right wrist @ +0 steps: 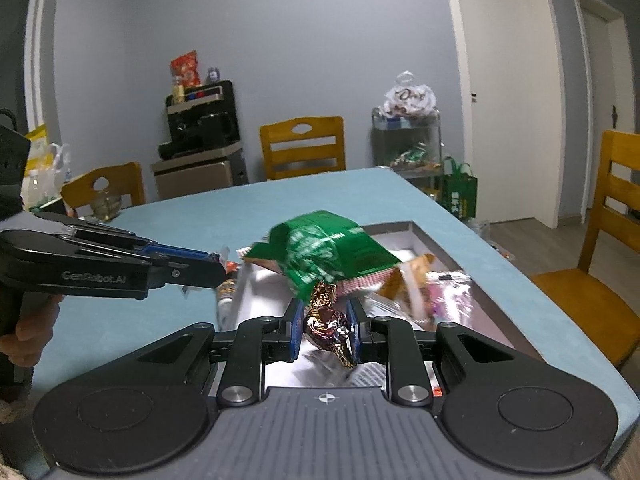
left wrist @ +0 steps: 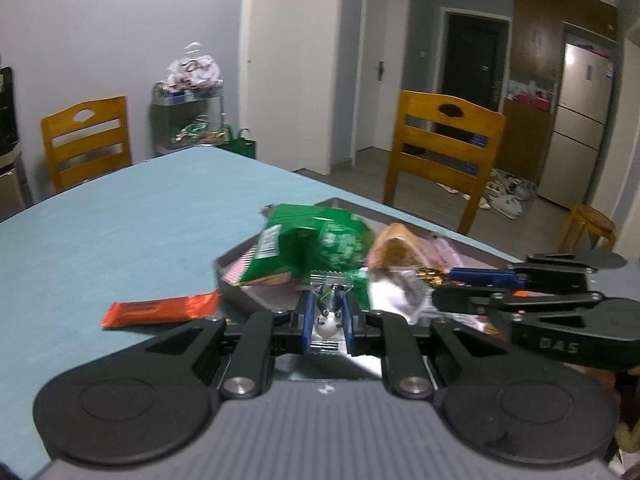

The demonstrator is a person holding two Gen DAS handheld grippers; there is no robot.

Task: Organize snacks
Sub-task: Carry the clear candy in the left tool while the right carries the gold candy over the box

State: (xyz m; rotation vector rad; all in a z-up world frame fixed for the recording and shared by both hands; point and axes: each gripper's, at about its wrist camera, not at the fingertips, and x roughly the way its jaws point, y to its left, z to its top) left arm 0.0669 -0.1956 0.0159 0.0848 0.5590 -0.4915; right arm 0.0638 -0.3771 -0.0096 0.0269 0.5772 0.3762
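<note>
Both jaws are clamped: our left gripper (left wrist: 328, 316) pinches a small clear-wrapped candy (left wrist: 329, 312), our right gripper (right wrist: 325, 330) a foil-wrapped chocolate (right wrist: 326, 326), above the tray (right wrist: 436, 248). Most snacks, the green bag (right wrist: 328, 252) included, fill it; at nine o'clock an orange bar (left wrist: 160, 310) waits on the table (left wrist: 120, 220).

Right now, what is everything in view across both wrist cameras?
tray: one, grey, on the table's right part
table: one, light blue cloth
green snack bag: one, atop the tray's pile
orange-red bar: one, on the table left of the tray
wooden chairs: several, around the table
small candy packet: one, clear wrapper, in left gripper
foil-wrapped candy: one, brown-gold, in right gripper
</note>
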